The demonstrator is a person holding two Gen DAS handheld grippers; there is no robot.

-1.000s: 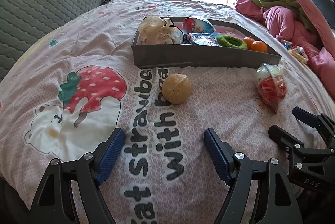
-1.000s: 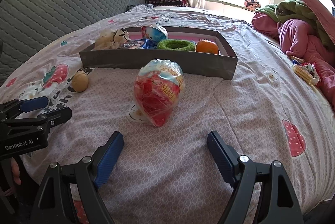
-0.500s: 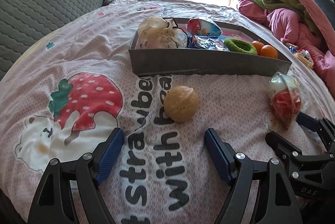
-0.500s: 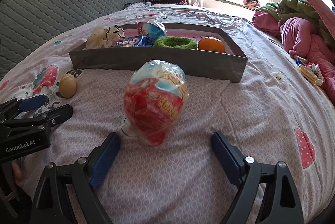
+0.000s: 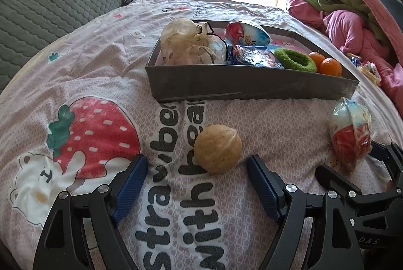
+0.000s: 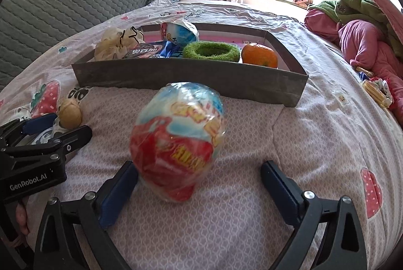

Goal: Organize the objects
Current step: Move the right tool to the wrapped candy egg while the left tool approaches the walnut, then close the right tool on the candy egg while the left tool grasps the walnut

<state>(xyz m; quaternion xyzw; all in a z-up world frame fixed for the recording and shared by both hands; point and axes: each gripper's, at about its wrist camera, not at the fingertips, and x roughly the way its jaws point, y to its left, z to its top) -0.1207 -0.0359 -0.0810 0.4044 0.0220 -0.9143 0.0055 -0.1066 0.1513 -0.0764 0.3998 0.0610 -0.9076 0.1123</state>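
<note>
1. Wrapped egg snack: lies on the bed sheet, in front of the grey tray, not in it. It sits between the right tongs, near the left pad, not touched by either one.
2. Handling, a guess: light, with a crinkly slippery film over what looks like a rigid shell. Best held across the wide middle, on the body rather than the loose wrap, with gentle squeeze.
3. Walnut: on the sheet over the printed lettering, just ahead of the left tongs and not yet between the pads. No contact.
4. Handling, a guess: light, hard, round, likely to roll on the soft bedding. Best to centre it first, then close across its widest part.
5. Left tongs: wide open, empty. Right tongs: open, empty, straddling the egg snack.
6. Tray already holds a mesh bag of pale items, another egg snack, a blue packet, a green ring and oranges. Free floor space shows at the back of the tray.
7. Judgement: both grasps are pending, and two items are left outside the tray.
8. Surroundings: grey headboard to the left, a clothes pile to the right.
</note>
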